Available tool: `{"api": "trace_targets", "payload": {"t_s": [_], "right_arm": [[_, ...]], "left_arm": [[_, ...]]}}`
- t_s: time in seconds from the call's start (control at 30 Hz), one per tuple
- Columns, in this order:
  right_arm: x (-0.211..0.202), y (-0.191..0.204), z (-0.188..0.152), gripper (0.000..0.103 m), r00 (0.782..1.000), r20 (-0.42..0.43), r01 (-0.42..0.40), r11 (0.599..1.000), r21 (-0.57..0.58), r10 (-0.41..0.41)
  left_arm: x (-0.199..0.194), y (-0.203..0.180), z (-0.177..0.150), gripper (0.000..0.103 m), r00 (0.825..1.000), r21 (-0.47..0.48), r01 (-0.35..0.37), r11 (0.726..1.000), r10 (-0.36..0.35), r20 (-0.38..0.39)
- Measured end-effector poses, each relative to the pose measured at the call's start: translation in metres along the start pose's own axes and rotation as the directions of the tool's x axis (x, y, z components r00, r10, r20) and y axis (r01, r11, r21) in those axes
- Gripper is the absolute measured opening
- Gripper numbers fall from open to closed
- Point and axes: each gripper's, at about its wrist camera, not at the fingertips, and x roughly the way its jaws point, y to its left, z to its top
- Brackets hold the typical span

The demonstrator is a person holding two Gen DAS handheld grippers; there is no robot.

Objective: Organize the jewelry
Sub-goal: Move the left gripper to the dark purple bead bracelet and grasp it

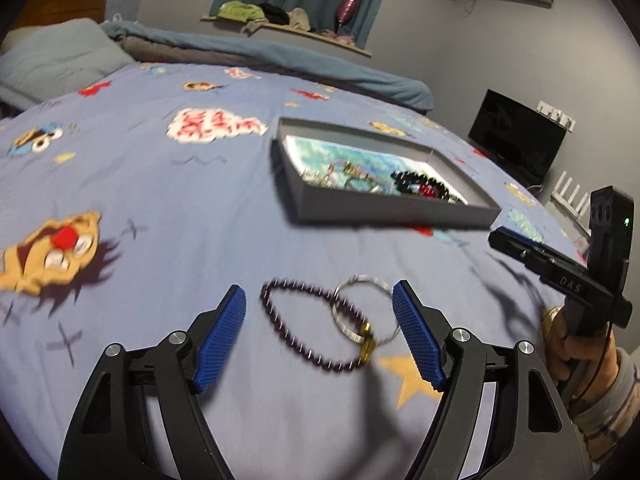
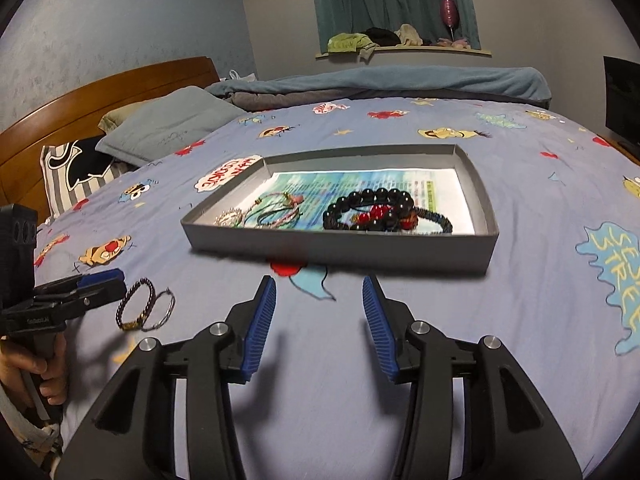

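Note:
A dark purple beaded bracelet with a gold clasp lies on the blue bedspread, crossed by a thin silver bangle. My left gripper is open and empty, its blue pads on either side of both pieces, just above the bed. The same bracelet and bangle show in the right wrist view beside the left gripper's tips. A grey tray holds black and red bead bracelets and cord bracelets. My right gripper is open and empty in front of the tray.
The tray sits mid-bed on the cartoon-print sheet. Pillows and a wooden headboard lie at far left, a folded blue blanket along the far edge. A black monitor stands off the bed's right side.

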Motion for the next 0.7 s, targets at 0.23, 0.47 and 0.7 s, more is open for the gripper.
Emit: {"api": "trace_targets", "payload": {"t_s": [0.23,0.47,0.7], "right_arm": [[-0.002,0.001,-0.006,0.048,1.0,-0.003,0.0,1.0,0.006,0.0],[-0.001,0.009,-0.007,0.049,1.0,-0.005,-0.001,1.0,-0.024,0.0],[0.002,0.037,-0.008,0.05,0.998,-0.04,-0.055,0.996,-0.07,0.052]], "left_arm": [[-0.002,-0.007,-0.013,0.066,0.999,0.027,-0.041,0.999,0.041,-0.017],[0.01,0.007,-0.013,0.019,0.993,-0.032,-0.1,0.994,0.098,-0.059],[-0.002,0.015,-0.011,0.006,0.99,-0.058,-0.138,0.989,0.137,-0.015]]}}
